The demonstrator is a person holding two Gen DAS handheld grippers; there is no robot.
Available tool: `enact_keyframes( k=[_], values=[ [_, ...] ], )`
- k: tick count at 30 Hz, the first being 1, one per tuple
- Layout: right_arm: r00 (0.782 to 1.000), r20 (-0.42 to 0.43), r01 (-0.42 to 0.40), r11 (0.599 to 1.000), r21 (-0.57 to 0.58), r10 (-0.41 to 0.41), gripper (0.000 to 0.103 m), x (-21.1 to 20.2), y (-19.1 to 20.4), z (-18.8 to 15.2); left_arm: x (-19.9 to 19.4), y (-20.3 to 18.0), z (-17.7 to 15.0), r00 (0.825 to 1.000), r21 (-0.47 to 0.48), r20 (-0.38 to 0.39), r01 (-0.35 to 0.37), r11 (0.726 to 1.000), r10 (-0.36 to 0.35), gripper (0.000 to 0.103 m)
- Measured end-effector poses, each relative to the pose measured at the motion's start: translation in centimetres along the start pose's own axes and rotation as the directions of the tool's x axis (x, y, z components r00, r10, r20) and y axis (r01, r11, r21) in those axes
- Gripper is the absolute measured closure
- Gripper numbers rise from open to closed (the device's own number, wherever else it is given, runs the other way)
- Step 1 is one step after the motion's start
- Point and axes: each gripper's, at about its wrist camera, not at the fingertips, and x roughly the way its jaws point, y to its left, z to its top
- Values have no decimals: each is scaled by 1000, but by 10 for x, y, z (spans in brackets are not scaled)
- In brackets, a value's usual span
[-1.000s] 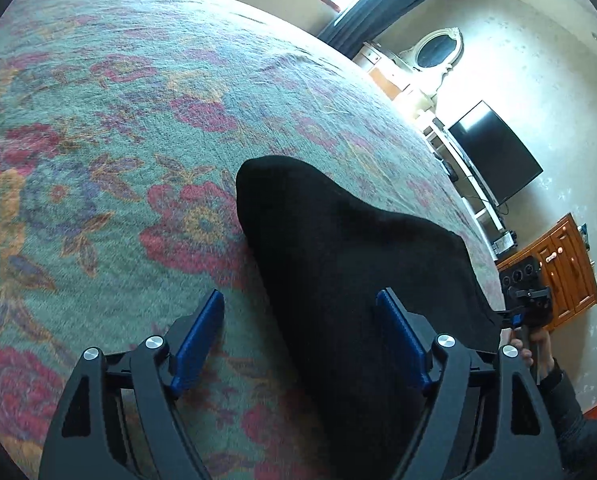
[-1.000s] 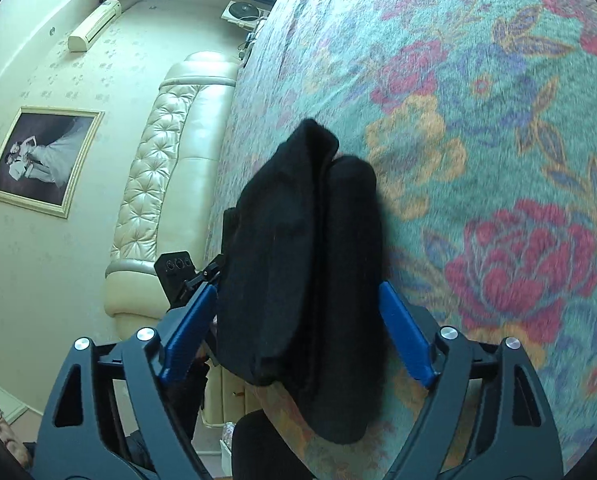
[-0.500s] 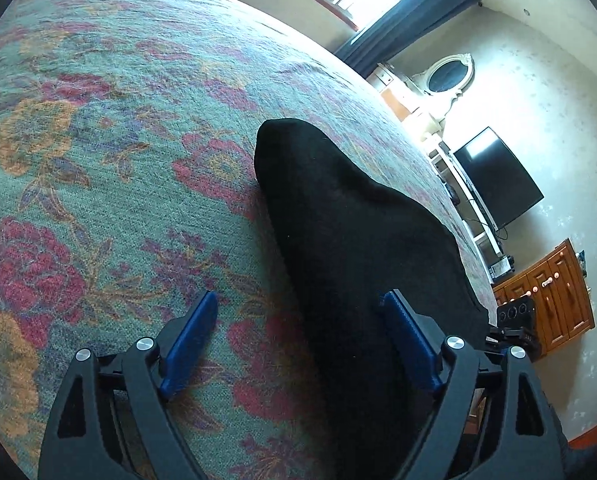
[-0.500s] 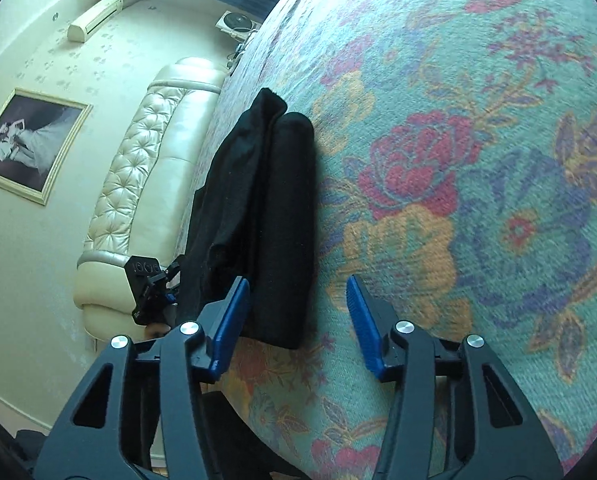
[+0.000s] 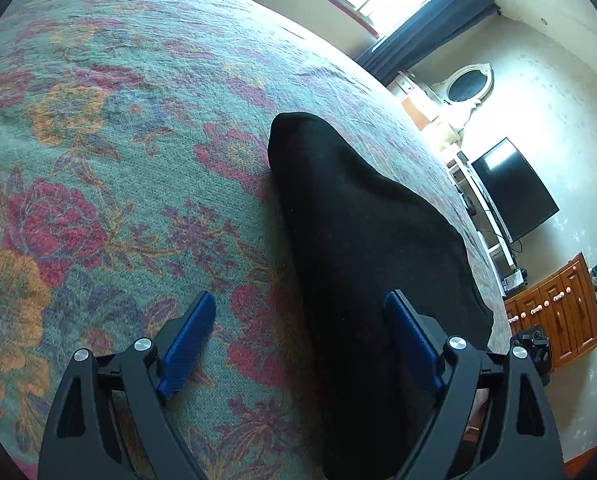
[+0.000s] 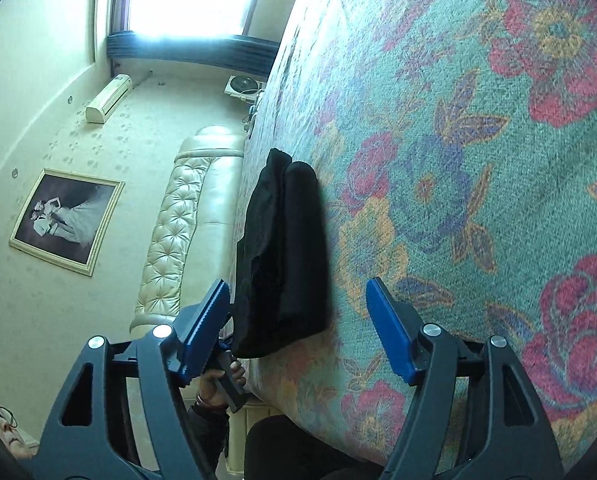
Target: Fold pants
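The black pants (image 5: 358,248) lie folded into a thick stack on the floral bedspread (image 5: 98,160). My left gripper (image 5: 300,338) is open and empty, its right finger over the near end of the stack. In the right wrist view the folded pants (image 6: 286,264) lie near the bed's edge, showing two stacked layers. My right gripper (image 6: 298,328) is open and empty, hovering just short of the near end of the stack.
The bedspread (image 6: 478,160) stretches wide around the pants. A cream tufted headboard (image 6: 178,232) and a framed picture (image 6: 64,220) are past the bed. A television (image 5: 514,188) and a wooden cabinet (image 5: 558,312) stand by the wall.
Both grippers have pulled back from the pants. The right gripper closed partway, then opened wide again, and it now sits farther from the stack. The pants stay put.
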Motion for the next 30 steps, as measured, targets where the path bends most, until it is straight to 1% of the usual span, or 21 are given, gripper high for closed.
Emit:
enact_keyframes(
  k=[2, 7, 10, 12, 14, 17, 20, 23, 28, 30],
  values=[
    [1000, 11, -2, 1000, -1, 2, 27, 0, 3, -4, -4, -1, -5, 1000, -6, -1, -9, 1000, 9, 18],
    [999, 47, 0, 1000, 16, -1, 26, -10, 2, -15, -16, -6, -18, 999, -18, -2, -42, 999, 42, 18],
    [998, 68, 20, 1000, 11, -21, 21, -13, 6, -22, -21, -13, -27, 998, -9, -2, -66, 998, 66, 18],
    [996, 65, 63, 998, -15, -62, 18, -14, 10, -27, -24, -17, -34, 997, -6, 3, -83, 997, 83, 18],
    [991, 51, 128, 990, -56, -125, 17, -4, 19, -32, -26, -22, -39, 995, -1, 9, -100, 995, 100, 18],
    [976, 40, 218, 969, -119, -215, 12, 7, 29, -43, -30, -26, -48, 992, 2, 17, -127, 992, 127, 18],
    [957, 38, 290, 940, -183, -288, 11, 16, 37, -56, -33, -27, -55, 989, -13, 29, -144, 990, 144, 18],
    [945, 56, 326, 923, -203, -321, 11, 18, 39, -66, -36, -29, -64, 986, -27, 47, -157, 987, 158, 18],
    [935, 98, 352, 920, -173, -340, 11, 18, 39, -74, -42, -37, -70, 979, -25, 71, -187, 982, 189, 18],
    [925, 109, 379, 907, -186, -364, 11, 20, 41, -76, -42, -41, -74, 976, -16, 77, -205, 979, 206, 18]
  ],
)
